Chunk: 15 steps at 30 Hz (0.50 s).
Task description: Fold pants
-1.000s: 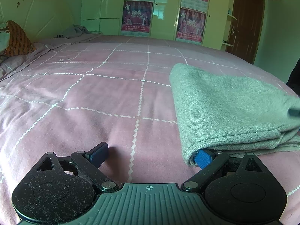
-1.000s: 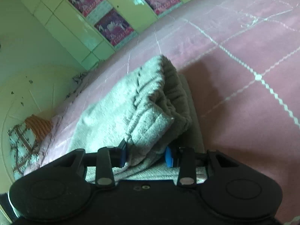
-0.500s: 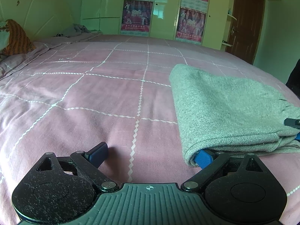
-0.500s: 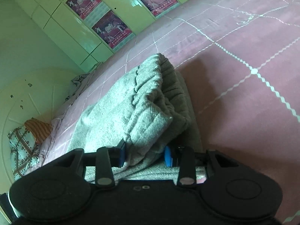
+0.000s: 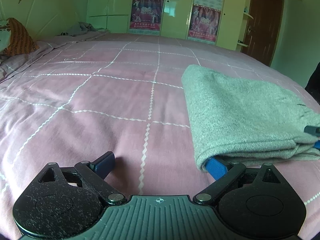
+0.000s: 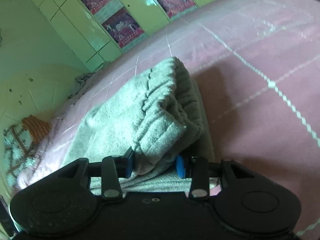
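Observation:
Grey knit pants (image 5: 240, 110) lie folded in a thick stack on the pink checked bedspread (image 5: 100, 100). My left gripper (image 5: 160, 163) is open wide and rests on the bed; its right finger (image 5: 215, 166) is tucked under the near left corner of the stack. My right gripper (image 6: 154, 164) is shut on the ribbed waistband end of the pants (image 6: 160, 110), with cloth bunched between its blue pads. The right gripper's tip also shows at the right edge of the left wrist view (image 5: 313, 130).
An orange striped pillow (image 5: 18, 38) and a patterned one lie at the far left by the headboard. A grey garment (image 5: 80, 28) lies at the far side of the bed. Wardrobe doors with posters (image 5: 148, 6) and a brown door (image 5: 262, 20) stand behind.
The top layer of the pants has come down flatter onto the stack. My right gripper has tilted and shifted a little with the waistband in it. My left gripper has stayed put.

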Available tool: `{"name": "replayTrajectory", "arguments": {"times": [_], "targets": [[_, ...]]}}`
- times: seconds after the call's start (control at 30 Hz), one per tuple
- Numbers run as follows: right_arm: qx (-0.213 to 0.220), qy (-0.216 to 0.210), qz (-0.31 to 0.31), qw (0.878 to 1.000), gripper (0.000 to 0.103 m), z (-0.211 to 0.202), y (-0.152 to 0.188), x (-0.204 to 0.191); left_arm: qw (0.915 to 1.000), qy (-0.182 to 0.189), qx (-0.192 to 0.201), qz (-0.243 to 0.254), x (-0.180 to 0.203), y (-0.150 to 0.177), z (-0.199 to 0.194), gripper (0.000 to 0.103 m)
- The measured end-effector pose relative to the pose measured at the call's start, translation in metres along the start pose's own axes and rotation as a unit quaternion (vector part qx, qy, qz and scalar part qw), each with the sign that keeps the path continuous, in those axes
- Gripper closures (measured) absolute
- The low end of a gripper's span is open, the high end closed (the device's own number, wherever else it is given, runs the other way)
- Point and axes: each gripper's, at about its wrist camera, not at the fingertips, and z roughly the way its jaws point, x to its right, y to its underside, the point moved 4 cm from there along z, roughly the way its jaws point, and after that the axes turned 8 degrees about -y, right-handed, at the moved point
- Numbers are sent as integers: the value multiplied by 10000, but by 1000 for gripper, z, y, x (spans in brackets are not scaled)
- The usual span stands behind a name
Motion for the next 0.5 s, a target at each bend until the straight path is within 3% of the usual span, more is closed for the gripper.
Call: {"name": "replayTrajectory", "arguments": {"times": [0.07,0.33,0.37,0.43,0.5], "targets": [[31,-127,247,9996,53,-6,-5,3,10000,-12,-28,-26,-3,1,-4,7],[198,-285,325,9989,47,-14,-5,5,9997,-99,115,179,7,-5,-1,7],[179,-311,344,9988,49,-11,-6,4,9995,-148,176,214,9,-6,0,7],[151,-267,301,9991,64,-5,-6,0,9995,-191,241,122,7,-6,0,7],[255,-242,93,9993,67,-7,-8,-8,9993,-177,334,-75,3,-6,-4,7]]}}
